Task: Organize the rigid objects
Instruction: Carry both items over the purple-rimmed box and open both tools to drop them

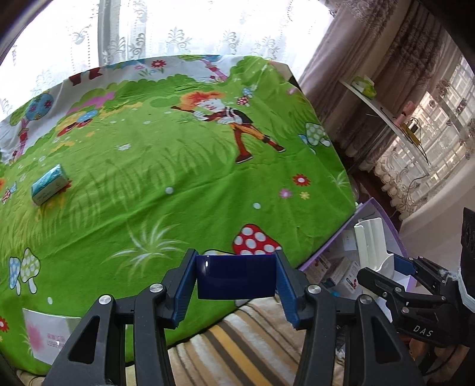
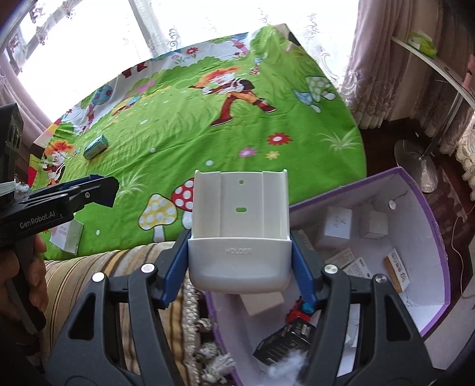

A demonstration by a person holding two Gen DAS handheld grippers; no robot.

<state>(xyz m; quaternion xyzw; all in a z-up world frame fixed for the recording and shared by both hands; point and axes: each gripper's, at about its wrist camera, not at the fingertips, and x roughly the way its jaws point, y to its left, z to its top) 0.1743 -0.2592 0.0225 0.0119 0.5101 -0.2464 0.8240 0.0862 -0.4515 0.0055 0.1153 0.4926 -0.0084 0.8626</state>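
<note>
both wrists overlook green bedspread (image 1: 184, 178)

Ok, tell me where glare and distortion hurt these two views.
Left wrist view: the window blows out white and the green bedspread bulges from the fisheye. Right wrist view: same blown-out window, yet the white holder stays sharp, its lettering readable.

"HOLDER" embossed on front lip of white holder (image 2: 240, 255). "GenRobot.AI" printed on side of left gripper (image 2: 98, 190); "DAS" on body of right gripper (image 1: 394, 271). Print on the small boxes too blurred to read.
</note>
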